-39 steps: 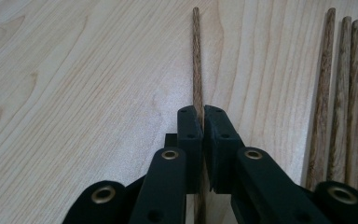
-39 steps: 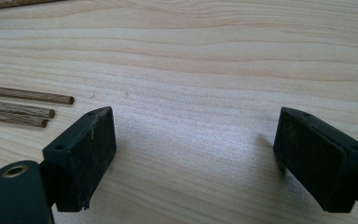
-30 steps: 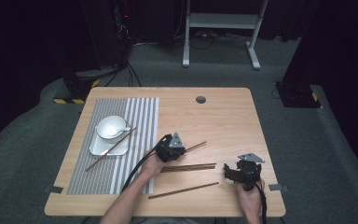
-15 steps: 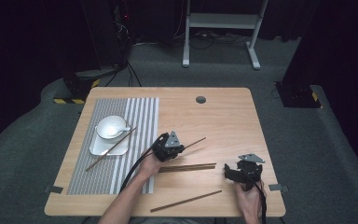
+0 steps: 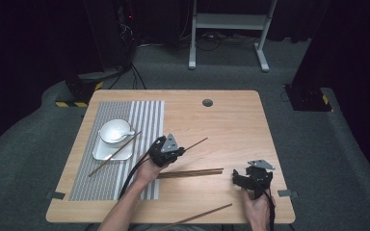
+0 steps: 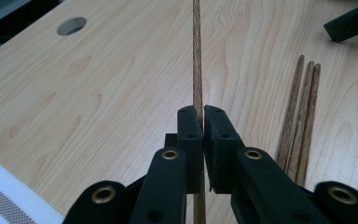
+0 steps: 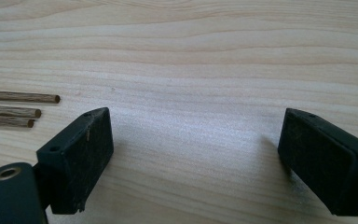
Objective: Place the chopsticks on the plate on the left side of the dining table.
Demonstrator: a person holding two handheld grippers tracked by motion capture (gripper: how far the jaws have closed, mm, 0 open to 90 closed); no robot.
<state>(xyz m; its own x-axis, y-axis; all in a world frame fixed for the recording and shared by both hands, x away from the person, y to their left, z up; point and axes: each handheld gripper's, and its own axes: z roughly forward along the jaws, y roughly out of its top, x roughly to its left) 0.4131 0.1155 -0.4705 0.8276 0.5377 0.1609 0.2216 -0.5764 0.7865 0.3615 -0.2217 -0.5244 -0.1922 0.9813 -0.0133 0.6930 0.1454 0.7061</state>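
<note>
Your left gripper [image 6: 199, 122] is clamped on one chopstick [image 6: 196, 56], lifted at frame centre.
Next, carry it to the bundle [image 5: 192, 172] just below; right gripper [image 7: 193, 154] jaws stand apart, idle.

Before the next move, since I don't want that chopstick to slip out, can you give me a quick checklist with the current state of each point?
1. Left hand-held gripper shut on the held chopstick: ok.
2. Stick centred between the pads rather than at one edge: ok, it runs straight out between them.
3. Held chopstick lifted free of the three chopsticks lying together on the table: ok, apart.
4. Right hand-held gripper open and holding nothing: ok.
5. Bowl and the chopstick on the placemat out of the way: ok.
6. Grip tight enough to last: cannot tell.
</note>
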